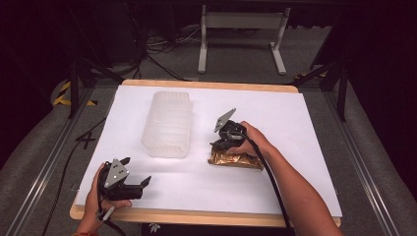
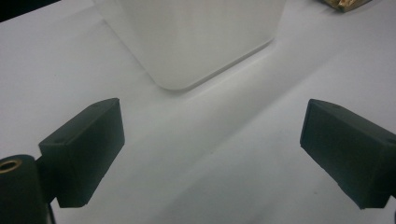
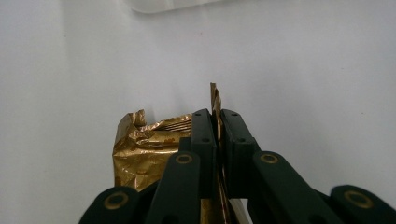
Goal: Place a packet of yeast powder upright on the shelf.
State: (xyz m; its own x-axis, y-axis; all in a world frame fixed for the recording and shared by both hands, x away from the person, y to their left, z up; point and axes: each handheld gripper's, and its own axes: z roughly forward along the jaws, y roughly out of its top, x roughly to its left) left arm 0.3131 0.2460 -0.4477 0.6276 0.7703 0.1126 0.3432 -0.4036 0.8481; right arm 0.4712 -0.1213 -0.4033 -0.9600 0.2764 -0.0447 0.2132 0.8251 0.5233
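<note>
Pinching a thin edge of the gold foil packet (image 3: pixel 140 154), the right hand-held gripper (image 3: pixel 216 122) has its jaws clenched together on a fin of foil that sticks up between them in the right gripper view. In the high view the packet (image 1: pixel 235 158) lies on the white table (image 1: pixel 295 123) right of centre, under the right hand (image 1: pixel 253 140), well apart from the translucent plastic container (image 1: pixel 168 123) that stands in the upper left of the sheet. The left hand-held gripper (image 1: pixel 132 183) sits at the lower left of that view, released — its jaws stand wide apart over bare table, with the container's near corner (image 2: pixel 187 46) ahead of them at the top of the left gripper view. The step in hand looks like lifting the packet, probably toward the container. Doing it well likely means raising it slowly and straight, since the hold is on a crinkled edge alone and the foil could tear or slip out — the rest of the packet will hang and swing. Keeping the jaws tight and the free gripper ready near the container should help steady things.
</note>
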